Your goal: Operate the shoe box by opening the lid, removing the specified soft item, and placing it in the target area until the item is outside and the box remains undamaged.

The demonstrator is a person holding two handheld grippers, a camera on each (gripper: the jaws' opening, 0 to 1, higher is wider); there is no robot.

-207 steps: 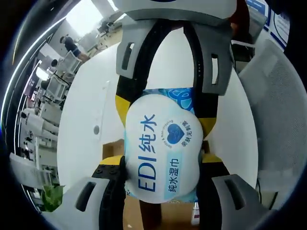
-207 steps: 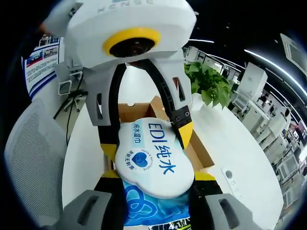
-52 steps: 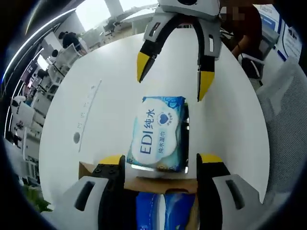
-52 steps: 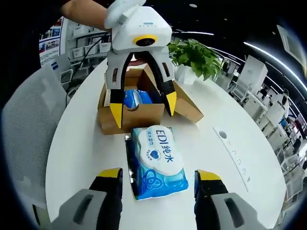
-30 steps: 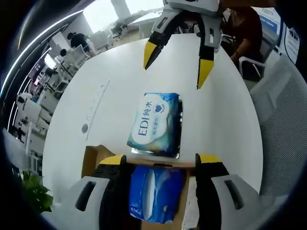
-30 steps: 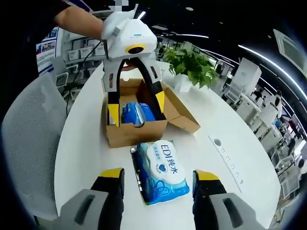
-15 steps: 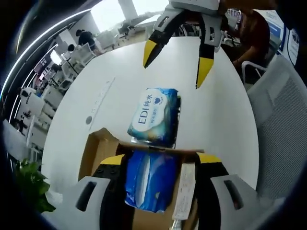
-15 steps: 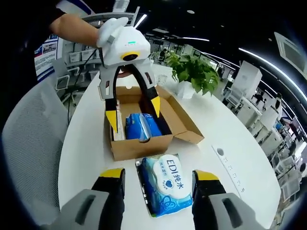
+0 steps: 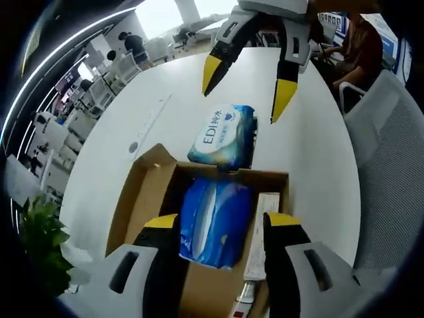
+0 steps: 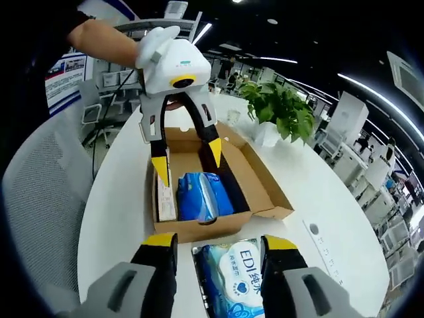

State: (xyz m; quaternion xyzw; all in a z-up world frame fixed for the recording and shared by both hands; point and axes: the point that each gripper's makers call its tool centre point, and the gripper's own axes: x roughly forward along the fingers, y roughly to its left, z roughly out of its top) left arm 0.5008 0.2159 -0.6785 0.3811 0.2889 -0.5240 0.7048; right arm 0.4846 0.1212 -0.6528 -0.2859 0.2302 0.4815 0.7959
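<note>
On the white table, just outside the open shoe box, the wipes pack lies lengthwise between the spread, empty right gripper, while the left gripper (likewise spread) hangs above the box.

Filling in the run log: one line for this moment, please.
wet-wipes pack: on table outside box | shoe box: open, blue pack inside | left gripper: open | right gripper: open

White round table carries open shoe box (wipes pack just beside).
</note>
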